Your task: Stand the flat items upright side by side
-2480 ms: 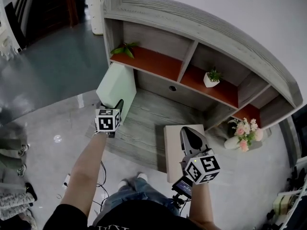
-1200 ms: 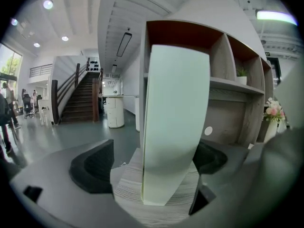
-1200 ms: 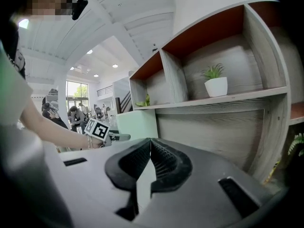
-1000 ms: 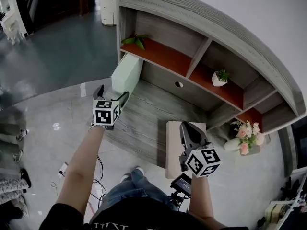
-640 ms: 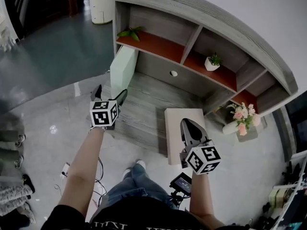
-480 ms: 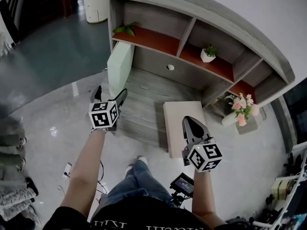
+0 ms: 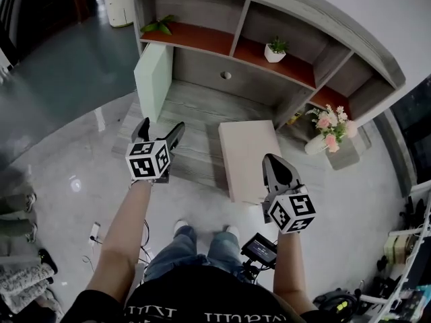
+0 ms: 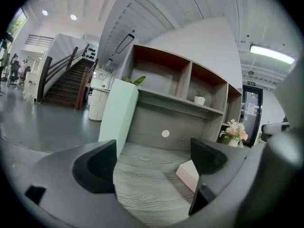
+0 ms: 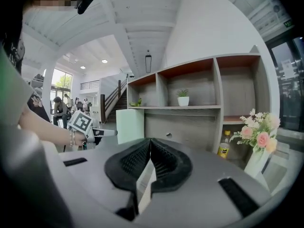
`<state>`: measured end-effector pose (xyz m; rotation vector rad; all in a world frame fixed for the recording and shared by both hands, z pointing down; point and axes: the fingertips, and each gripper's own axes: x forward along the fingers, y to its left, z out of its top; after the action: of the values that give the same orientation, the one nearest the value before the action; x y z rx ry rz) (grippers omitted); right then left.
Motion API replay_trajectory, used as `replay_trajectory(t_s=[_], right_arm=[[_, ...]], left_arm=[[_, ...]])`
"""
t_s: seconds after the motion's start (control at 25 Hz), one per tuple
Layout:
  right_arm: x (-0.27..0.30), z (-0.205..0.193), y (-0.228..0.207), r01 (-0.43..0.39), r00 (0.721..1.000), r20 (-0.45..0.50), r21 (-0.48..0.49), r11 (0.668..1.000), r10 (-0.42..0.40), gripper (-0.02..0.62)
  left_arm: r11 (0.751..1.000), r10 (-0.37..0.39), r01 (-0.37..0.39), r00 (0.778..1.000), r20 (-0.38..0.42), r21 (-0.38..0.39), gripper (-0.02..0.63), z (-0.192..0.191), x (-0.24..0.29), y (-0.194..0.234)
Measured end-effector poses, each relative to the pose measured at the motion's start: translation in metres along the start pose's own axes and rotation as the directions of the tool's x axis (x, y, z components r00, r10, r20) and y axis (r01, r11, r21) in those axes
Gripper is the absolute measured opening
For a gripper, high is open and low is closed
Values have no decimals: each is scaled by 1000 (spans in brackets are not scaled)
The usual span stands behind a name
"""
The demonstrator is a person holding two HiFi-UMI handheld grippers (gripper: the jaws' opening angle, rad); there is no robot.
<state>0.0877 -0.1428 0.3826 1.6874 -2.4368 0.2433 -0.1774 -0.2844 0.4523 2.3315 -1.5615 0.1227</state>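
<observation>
Grey wood-grain surface (image 7: 195, 116) ahead. Your left gripper (image 7: 158, 128) points at 12 o'clock, fingers (image 8: 95, 165) wide, empty; your right gripper (image 7: 275, 163) clamps the flat beige panel (image 7: 246, 157).

Matt grey wood-grain platform (image 7: 195, 113), glossy floor (image 7: 60, 177), smooth matt pale pink panel (image 7: 246, 155).
</observation>
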Motion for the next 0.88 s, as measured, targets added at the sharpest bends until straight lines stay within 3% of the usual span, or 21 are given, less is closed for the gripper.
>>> replay_trajectory(t_s=[0.2, 0.48, 0.88], right_arm=[[-21, -9, -30, 82, 997, 10, -74, 994, -81, 15], [-49, -18, -81, 44, 998, 38, 9, 999, -44, 15], [-62, -47, -139, -18, 1000, -4, 59, 998, 18, 15]], left_arm=[[999, -27, 27, 1000, -12, -22, 488, -22, -2, -43], [999, -7, 3, 991, -130, -35, 488, -72, 8, -110], [985, -54, -12, 924, -379, -170, 488, -180, 10, -185]])
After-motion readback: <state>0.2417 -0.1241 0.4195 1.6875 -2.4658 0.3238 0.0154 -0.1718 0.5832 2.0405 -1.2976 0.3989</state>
